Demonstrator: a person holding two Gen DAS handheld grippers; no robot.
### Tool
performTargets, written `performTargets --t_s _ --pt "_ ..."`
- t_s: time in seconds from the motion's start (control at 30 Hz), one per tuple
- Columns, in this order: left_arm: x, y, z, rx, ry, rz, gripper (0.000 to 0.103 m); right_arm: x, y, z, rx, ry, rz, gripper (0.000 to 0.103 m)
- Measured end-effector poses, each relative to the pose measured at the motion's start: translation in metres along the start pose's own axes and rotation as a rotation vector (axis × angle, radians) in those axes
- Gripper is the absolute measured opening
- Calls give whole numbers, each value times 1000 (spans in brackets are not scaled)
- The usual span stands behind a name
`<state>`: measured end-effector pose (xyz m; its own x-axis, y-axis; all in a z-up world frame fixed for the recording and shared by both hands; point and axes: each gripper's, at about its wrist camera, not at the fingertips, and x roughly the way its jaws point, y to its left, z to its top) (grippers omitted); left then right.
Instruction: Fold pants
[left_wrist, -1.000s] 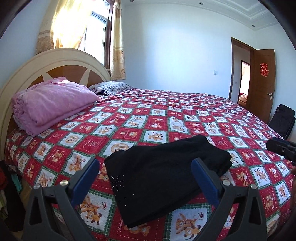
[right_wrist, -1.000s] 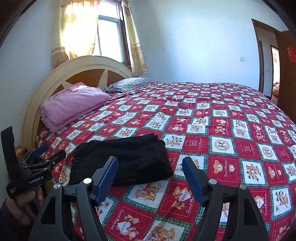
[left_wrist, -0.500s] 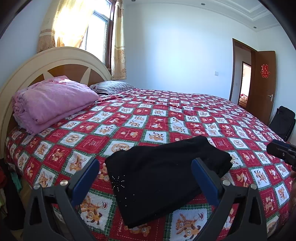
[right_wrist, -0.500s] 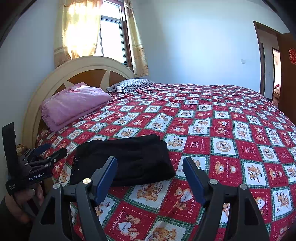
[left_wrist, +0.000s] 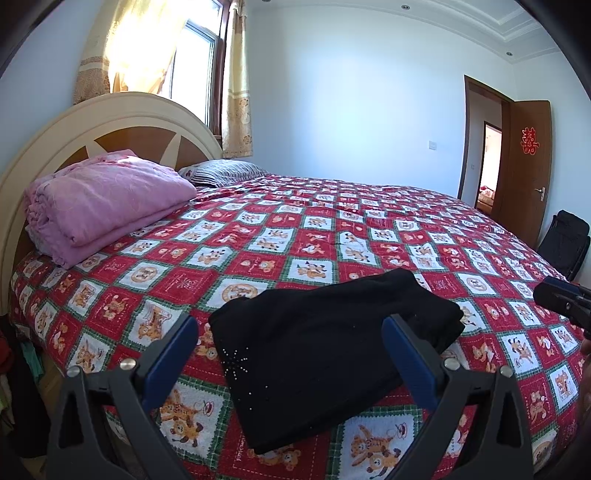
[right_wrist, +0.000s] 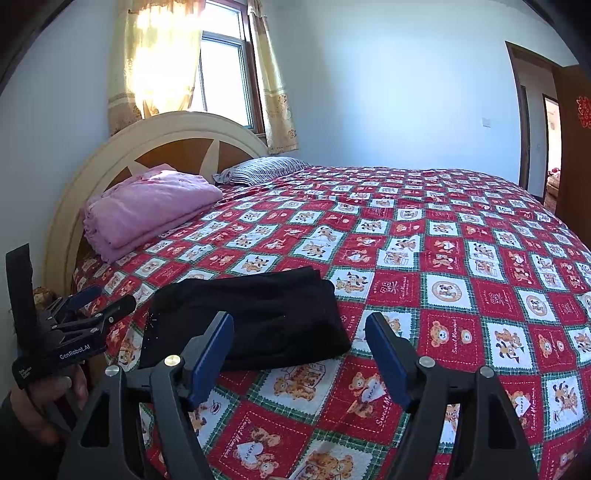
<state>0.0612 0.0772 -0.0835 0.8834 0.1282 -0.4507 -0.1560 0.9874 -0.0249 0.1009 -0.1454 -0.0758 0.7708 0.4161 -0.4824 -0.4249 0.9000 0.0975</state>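
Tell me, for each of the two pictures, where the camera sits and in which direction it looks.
Left wrist: on the left gripper, jaws open, looking slightly down over the folded black pants; the right gripper's tip shows at right.
Right wrist: on the right gripper, jaws open, facing the bedspread; a hand shows at left.
Shared: pants, pink blanket, headboard.

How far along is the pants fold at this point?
Done: the black pants lie folded in a compact stack on the bedspread. In hand: nothing; the left gripper and right gripper hover open, clear of the fabric. Left: apparently nothing beyond perhaps squaring the edges.
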Motion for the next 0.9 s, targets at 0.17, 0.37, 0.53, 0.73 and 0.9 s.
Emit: performTargets --t_s 0.17,0.37,0.53,0.73,0.9 --pt "0 0 0 -2 0 1 102 0 1 -1 0 5 1 76" --pt "0 0 0 0 1 1 102 0 2 -1 -1 4 3 76" --pt "0 0 0 -1 3 1 102 0 2 0 4 1 8 76" --pt "0 -1 1 1 6 4 103 -1 4 0 3 -2 10 76" --pt "-3 -1 0 18 -11 15 103 -1 3 0 3 -3 8 76"
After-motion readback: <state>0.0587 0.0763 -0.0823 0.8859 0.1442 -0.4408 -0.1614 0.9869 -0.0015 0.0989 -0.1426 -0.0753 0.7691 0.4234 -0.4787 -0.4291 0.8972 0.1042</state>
